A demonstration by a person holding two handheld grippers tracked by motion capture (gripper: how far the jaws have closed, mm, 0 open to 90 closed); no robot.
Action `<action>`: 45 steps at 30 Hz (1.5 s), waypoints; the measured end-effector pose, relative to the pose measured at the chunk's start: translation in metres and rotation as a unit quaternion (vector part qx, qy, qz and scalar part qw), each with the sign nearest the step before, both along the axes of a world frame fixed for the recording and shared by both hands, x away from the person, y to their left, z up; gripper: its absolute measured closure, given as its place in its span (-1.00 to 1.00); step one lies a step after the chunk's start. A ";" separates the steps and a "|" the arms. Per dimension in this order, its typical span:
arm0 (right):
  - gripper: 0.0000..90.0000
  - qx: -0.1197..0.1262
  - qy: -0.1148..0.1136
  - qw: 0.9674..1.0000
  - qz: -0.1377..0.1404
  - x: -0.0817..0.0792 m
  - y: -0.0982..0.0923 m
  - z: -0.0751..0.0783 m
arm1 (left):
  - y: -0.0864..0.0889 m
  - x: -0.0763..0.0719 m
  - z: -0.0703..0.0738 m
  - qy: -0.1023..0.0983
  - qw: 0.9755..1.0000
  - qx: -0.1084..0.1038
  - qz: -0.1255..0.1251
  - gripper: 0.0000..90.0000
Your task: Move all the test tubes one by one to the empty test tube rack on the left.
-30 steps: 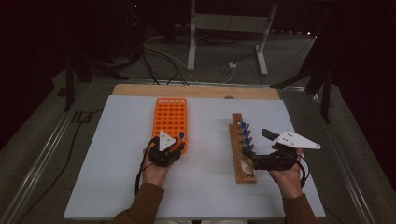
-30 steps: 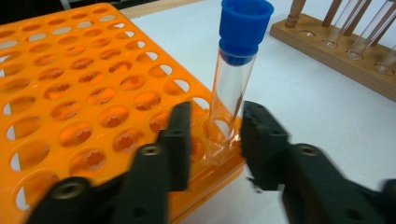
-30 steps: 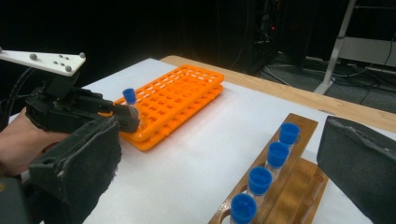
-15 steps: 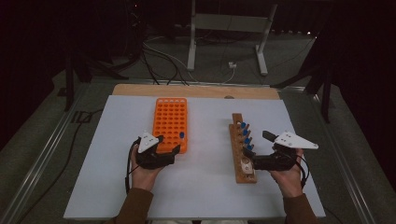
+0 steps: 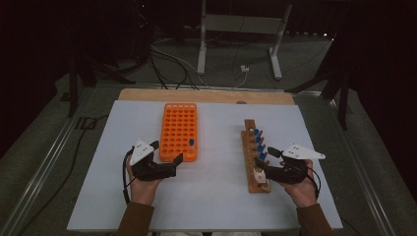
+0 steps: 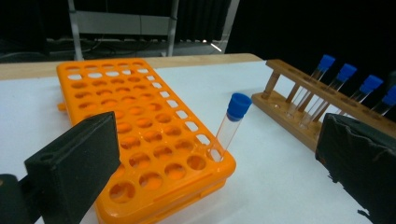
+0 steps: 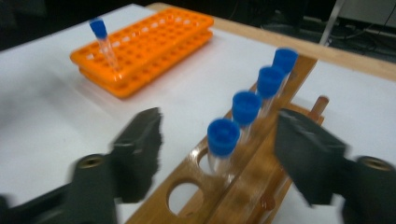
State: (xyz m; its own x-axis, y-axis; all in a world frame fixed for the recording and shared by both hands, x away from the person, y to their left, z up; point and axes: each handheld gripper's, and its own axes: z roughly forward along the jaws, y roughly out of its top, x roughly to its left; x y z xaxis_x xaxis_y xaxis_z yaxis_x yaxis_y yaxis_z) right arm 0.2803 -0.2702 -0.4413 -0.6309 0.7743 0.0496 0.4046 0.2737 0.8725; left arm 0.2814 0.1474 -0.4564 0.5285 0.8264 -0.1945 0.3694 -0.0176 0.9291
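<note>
From above, the left hand-held gripper [image 5: 167,158] sits at about seven o'clock of the orange rack [image 5: 179,131], its jaws spread and just been opening, nothing between them; one blue-capped tube [image 5: 191,143] stands in the rack's right-hand column near the front. At four o'clock on the white worktop [image 5: 216,196], the right hand-held gripper [image 5: 265,162] reaches the near end of the wooden rack [image 5: 254,156], jaws just been closing. In the left gripper view, that placed tube [image 6: 230,123] leans slightly in its hole at one o'clock from the wide-apart jaws, clear of both. In the right gripper view, the jaws stand either side of the nearest capped tube [image 7: 222,143] in the wooden rack [image 7: 261,154], at twelve o'clock, pads not yet touching it. To do this pick well, I'd say the hand should centre the cap between the pads, pinch just below it, then lift straight up so the glass doesn't bind in the hole.
</note>
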 end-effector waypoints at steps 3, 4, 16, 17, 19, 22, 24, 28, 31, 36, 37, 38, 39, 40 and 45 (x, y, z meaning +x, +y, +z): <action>0.21 -0.009 0.009 1.000 0.008 0.001 0.001 -0.005 | 0.000 0.000 0.000 -0.001 1.000 0.003 0.003 -0.98; 0.28 -0.013 0.011 1.000 0.011 0.001 0.002 -0.006 | 0.000 0.000 0.000 0.000 1.000 0.004 0.003 -0.98; 0.68 -0.036 0.011 0.999 0.007 0.007 0.009 -0.014 | -0.004 0.001 -0.002 0.003 1.000 0.010 -0.002 -0.98; 0.68 -0.035 0.010 0.999 0.005 0.007 0.009 -0.014 | -0.004 0.001 -0.002 0.003 1.000 0.010 -0.002 -0.98; 0.69 -0.036 0.010 0.999 0.003 0.008 0.011 -0.014 | -0.004 0.001 -0.002 0.004 1.000 0.010 -0.002 -0.98; 0.69 -0.037 0.011 0.999 0.001 0.009 0.012 -0.016 | -0.005 0.001 -0.002 0.004 1.000 0.011 -0.002 -0.98; 0.69 -0.036 0.011 0.999 0.001 0.010 0.014 -0.017 | -0.005 0.001 -0.002 0.003 1.000 0.011 -0.002 -0.98; 0.70 -0.037 0.008 0.999 -0.002 0.010 0.015 -0.017 | -0.004 0.001 -0.002 0.003 1.000 0.010 -0.001 -0.98; 0.71 -0.040 0.005 0.999 -0.002 0.010 0.016 -0.017 | -0.004 0.001 -0.002 0.003 1.000 0.010 -0.001 -0.98; 0.71 -0.046 0.001 0.999 0.003 0.009 0.016 -0.015 | -0.004 0.001 -0.002 0.003 1.000 0.010 -0.002 -0.98; 0.72 -0.046 0.000 0.999 0.003 0.009 0.016 -0.014 | -0.004 0.001 -0.002 0.003 1.000 0.011 -0.002 -0.98; 0.71 -0.044 0.000 0.999 0.003 0.008 0.016 -0.014 | -0.004 0.001 -0.002 0.003 1.000 0.011 -0.002 -0.98; 0.72 -0.043 0.000 0.999 0.003 0.008 0.016 -0.013 | -0.004 0.001 -0.002 0.003 1.000 0.011 -0.002 -0.98; 0.72 -0.043 0.000 0.999 0.003 0.008 0.015 -0.012 | -0.004 0.001 -0.002 0.003 1.000 0.012 -0.002 -0.98; 0.72 -0.038 -0.002 0.999 0.004 0.007 0.013 -0.008 | -0.005 0.001 -0.002 0.004 1.000 0.014 -0.003 -0.98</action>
